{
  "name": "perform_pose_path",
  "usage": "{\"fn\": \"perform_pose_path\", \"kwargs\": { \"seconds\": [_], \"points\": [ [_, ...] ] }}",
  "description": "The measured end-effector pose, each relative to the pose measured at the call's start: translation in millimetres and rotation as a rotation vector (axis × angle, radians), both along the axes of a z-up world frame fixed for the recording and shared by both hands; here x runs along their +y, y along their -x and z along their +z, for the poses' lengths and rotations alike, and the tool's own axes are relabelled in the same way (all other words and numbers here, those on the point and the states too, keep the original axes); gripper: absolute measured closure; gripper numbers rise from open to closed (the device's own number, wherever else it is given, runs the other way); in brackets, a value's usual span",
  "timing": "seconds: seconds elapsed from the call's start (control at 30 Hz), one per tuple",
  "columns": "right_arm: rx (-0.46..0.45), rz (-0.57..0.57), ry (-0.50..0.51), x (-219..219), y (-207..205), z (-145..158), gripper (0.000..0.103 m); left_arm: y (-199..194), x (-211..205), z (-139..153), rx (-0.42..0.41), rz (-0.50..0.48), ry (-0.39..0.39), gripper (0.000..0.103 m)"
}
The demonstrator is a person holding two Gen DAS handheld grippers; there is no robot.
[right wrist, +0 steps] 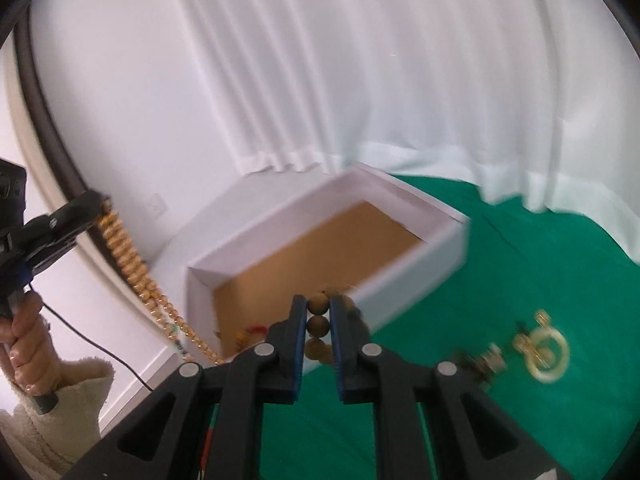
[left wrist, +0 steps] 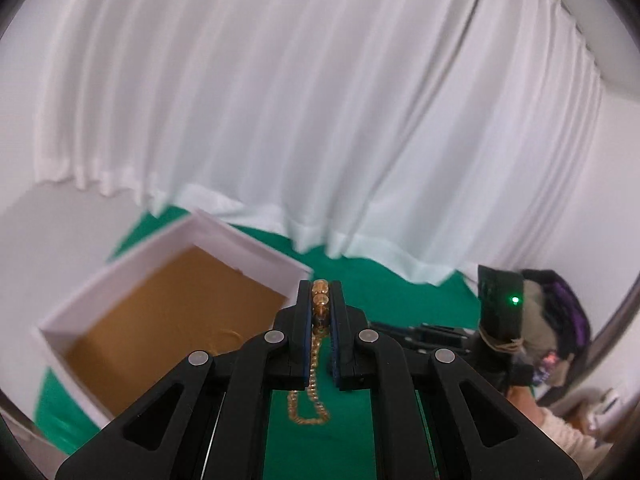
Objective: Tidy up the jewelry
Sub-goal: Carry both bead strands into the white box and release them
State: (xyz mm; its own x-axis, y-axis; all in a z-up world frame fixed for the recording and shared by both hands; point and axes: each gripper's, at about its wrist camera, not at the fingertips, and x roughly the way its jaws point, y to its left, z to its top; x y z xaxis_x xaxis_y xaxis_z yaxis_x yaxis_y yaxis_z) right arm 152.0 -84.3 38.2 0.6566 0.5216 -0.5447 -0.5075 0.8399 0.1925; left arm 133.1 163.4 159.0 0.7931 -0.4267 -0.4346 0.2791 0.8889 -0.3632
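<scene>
My left gripper (left wrist: 321,290) is shut on a strand of golden beads (left wrist: 311,384), which hangs in a loop under the jaws above the green cloth (left wrist: 360,276). In the right wrist view that left gripper (right wrist: 94,204) sits high at the left with the golden strand (right wrist: 128,260) trailing down toward the box. My right gripper (right wrist: 319,306) is shut on larger brown wooden beads (right wrist: 318,322). Just beyond both grippers is an open white box (right wrist: 404,276) with a brown floor (left wrist: 172,300). Whether the two bead runs join is hidden.
On the green cloth (right wrist: 520,264) to the right lie a pale ring with gold pieces (right wrist: 546,354) and a small dark-and-gold item (right wrist: 486,360). A hand (right wrist: 24,344) in a fluffy cream sleeve holds the left gripper's handle. White curtains hang behind.
</scene>
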Motion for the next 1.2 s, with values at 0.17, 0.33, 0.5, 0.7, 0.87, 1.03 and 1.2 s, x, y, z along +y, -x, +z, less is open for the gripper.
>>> {"fn": "perform_pose_path", "kwargs": {
  "seconds": [0.17, 0.33, 0.5, 0.7, 0.87, 1.03, 1.2],
  "points": [
    [0.001, 0.098, 0.048, 73.1, -29.7, -1.9, 0.091, -32.0, 35.2, -19.6, 0.034, 0.041, -0.029, 0.098],
    [0.063, 0.145, 0.139, 137.0, -69.8, -39.9, 0.091, -71.1, 64.9, -85.7, 0.149, 0.136, -0.092, 0.097],
    [0.126, 0.096, 0.225, 173.5, -99.2, -93.0, 0.087, -93.2, 79.6, -167.5, 0.262, 0.243, -0.234, 0.087],
    [0.103, 0.009, 0.165, 152.5, -93.1, -95.3, 0.010, -69.9, 74.4, -199.2, 0.270, 0.322, -0.305, 0.021],
    [-0.037, -0.070, 0.201, 116.2, -56.6, -78.4, 0.010, -38.9, 47.4, -184.3, 0.184, 0.314, -0.307, 0.004],
    [-0.190, -0.180, 0.223, 64.7, 0.0, -65.5, 0.010, -11.1, 0.9, -166.5, 0.058, 0.292, -0.330, 0.001],
    [-0.268, -0.311, 0.244, 5.2, 47.6, -63.2, 0.000, 4.5, -57.4, -174.8, 0.013, 0.205, -0.387, 0.000]
  ]
}}
